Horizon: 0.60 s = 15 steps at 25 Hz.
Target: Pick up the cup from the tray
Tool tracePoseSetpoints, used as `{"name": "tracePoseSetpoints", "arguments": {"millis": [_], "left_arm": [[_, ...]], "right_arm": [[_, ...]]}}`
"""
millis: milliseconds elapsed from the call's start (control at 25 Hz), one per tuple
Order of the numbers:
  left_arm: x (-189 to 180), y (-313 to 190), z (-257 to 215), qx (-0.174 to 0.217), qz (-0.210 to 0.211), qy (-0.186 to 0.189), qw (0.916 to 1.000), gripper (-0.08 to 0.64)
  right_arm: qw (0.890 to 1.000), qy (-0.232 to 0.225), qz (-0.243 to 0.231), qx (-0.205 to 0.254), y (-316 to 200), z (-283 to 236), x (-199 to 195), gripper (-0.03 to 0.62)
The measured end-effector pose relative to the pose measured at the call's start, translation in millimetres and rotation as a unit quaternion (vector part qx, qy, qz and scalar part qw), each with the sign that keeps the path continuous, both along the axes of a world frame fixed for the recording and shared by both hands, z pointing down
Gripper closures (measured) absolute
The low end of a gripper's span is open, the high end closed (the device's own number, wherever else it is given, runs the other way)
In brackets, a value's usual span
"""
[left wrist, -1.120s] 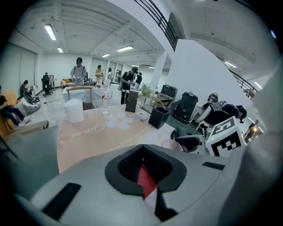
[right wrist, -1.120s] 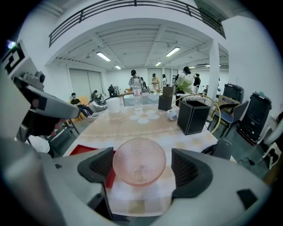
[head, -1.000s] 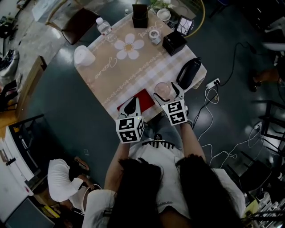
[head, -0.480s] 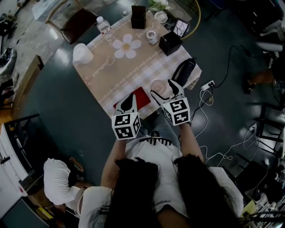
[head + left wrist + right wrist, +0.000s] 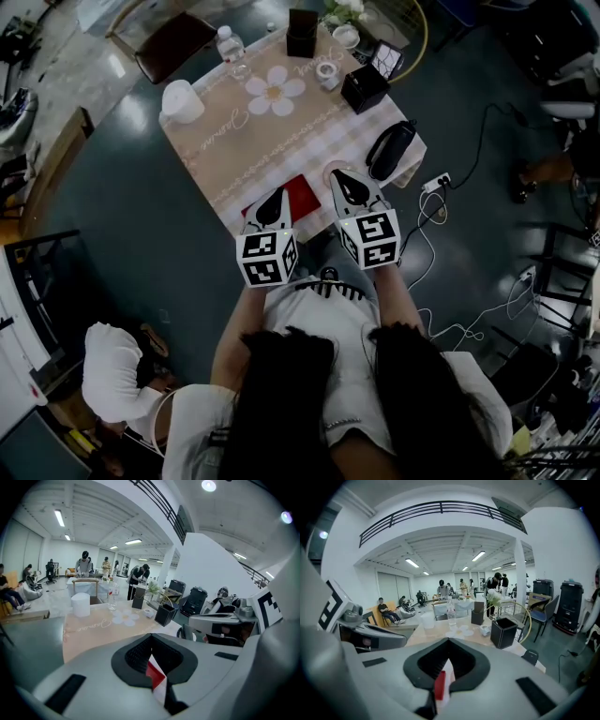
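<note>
The red tray (image 5: pixel 302 193) lies at the near edge of the cloth-covered table (image 5: pixel 262 141). Only a pale rim of the cup (image 5: pixel 328 172) shows, at the tray's right, under the tip of my right gripper (image 5: pixel 340 175). That gripper is shut; in the right gripper view its jaws (image 5: pixel 449 643) meet with nothing between them, and a red strip of tray (image 5: pixel 439 686) shows through the slit. My left gripper (image 5: pixel 278 195) hangs over the tray's left part, also shut. In the left gripper view its jaws (image 5: pixel 151 638) are together above the tray (image 5: pixel 155 673).
A black bag (image 5: pixel 392 148) lies at the table's right edge, close to my right gripper. Farther back stand a black box (image 5: pixel 366 89), a white roll (image 5: pixel 181 100), a bottle (image 5: pixel 228 42) and a small mug (image 5: pixel 327 75). A power strip with cables (image 5: pixel 436 183) lies on the floor.
The right gripper's jaws, wide open around the cup before, have come together. Both grippers have moved slightly forward over the table's near edge.
</note>
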<state>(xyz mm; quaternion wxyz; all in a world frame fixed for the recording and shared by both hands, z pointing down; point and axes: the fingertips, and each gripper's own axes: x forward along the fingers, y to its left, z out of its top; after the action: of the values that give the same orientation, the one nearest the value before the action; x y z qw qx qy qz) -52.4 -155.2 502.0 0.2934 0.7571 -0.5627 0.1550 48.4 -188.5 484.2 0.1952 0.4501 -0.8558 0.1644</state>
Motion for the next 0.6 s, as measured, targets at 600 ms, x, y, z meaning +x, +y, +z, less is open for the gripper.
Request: {"name": "tracePoseSetpoints", "arguments": {"millis": [600], "left_arm": [[-19, 16, -16, 0.02, -0.022, 0.031, 0.9991, 0.552]], "right_arm": [[0.999, 0.037, -0.005, 0.012, 24, -10, -29, 0.586]]}}
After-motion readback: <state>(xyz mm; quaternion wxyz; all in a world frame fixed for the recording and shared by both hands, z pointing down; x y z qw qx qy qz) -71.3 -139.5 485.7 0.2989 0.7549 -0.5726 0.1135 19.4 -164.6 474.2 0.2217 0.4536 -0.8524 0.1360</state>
